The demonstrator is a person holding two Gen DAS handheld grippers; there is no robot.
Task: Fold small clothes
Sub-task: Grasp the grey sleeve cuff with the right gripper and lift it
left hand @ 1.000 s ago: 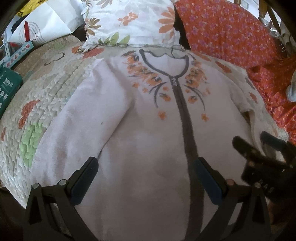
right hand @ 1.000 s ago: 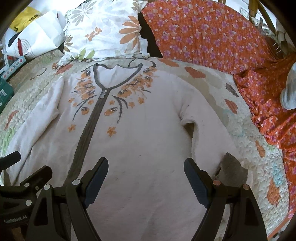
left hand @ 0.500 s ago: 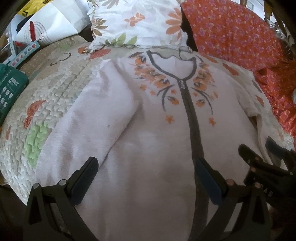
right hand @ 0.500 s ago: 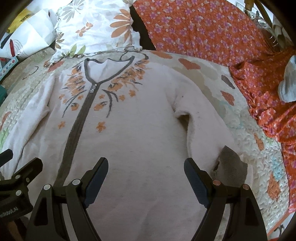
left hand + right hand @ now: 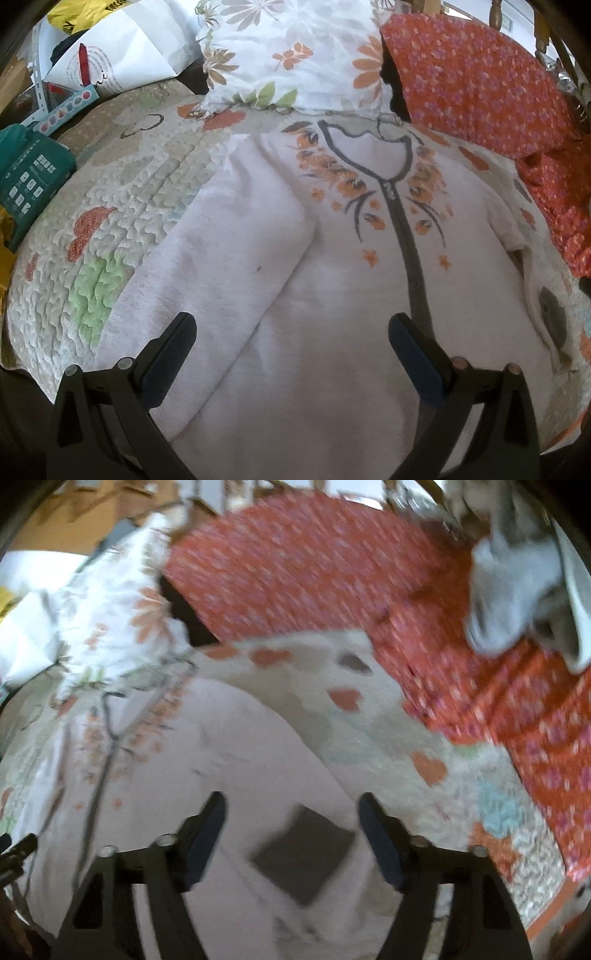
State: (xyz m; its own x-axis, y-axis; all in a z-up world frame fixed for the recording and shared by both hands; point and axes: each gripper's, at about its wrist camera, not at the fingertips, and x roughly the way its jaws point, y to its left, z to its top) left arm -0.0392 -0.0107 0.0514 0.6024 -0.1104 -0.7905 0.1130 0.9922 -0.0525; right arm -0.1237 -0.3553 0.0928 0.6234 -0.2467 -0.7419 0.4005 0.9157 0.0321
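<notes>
**Right fingers closing over the sleeve cuff**

The right gripper (image 5: 291, 834) has its fingers (image 5: 376, 830) partly open and closing, with the dark grey cuff (image 5: 303, 853) of the right sleeve (image 5: 266, 760) lying between them; the picture is blurred, and the pads do not appear to press on the cloth yet. The left gripper (image 5: 291, 354) hangs wide open over the jacket's (image 5: 351, 314) lower front, holding nothing. The pale zip-up jacket lies spread flat, front up, on the quilted bed cover (image 5: 122, 206), collar toward the flowered pillow (image 5: 295, 55).

The risk, as I judge it, is a bad pinch: the fingers may catch the quilt along with the cuff, or take only one layer, so the sleeve slips or drags the jacket askew when lifted.
</notes>
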